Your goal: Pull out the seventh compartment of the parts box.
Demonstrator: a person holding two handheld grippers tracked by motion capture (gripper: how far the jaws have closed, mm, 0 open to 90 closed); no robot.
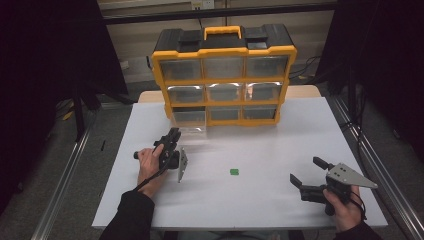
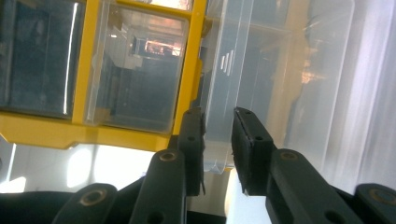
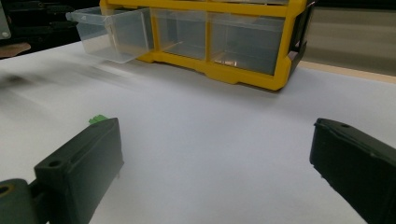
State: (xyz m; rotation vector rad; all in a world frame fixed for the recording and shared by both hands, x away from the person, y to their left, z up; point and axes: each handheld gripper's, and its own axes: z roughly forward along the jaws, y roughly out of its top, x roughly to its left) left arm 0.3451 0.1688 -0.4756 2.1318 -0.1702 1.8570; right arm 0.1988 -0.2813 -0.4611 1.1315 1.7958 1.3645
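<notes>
Already the bottom-left drawer (image 1: 189, 121) of the yellow organizer (image 1: 223, 75) stands pulled partway out of its slot, its clear front lip jutting toward the person beyond the cabinet's face; in the right gripper view that same drawer (image 3: 112, 35) plainly overhangs the white table (image 1: 260, 200). The left gripper (image 1: 171, 139) is clamped on the drawer's front edge: in the left gripper view its two black jaws pinch the transparent lip (image 2: 219, 135) between them, with only the plastic's thickness left in the gap. So the opening step looks largely done, though whether the drawer is out far enough I cannot tell.

What is left, as I judge it, concerns the small green piece (image 1: 234, 172), which lies on the table well in front of the organizer, roughly below its middle column and apart from both tools. The right gripper (image 1: 307, 172) hovers near the table's front right corner, far from the organizer, jaws spread wide and holding nothing; the green piece (image 3: 98, 119) peeks just past its left jaw. Picking it up and dropping it in the drawer is not yet begun.
</notes>
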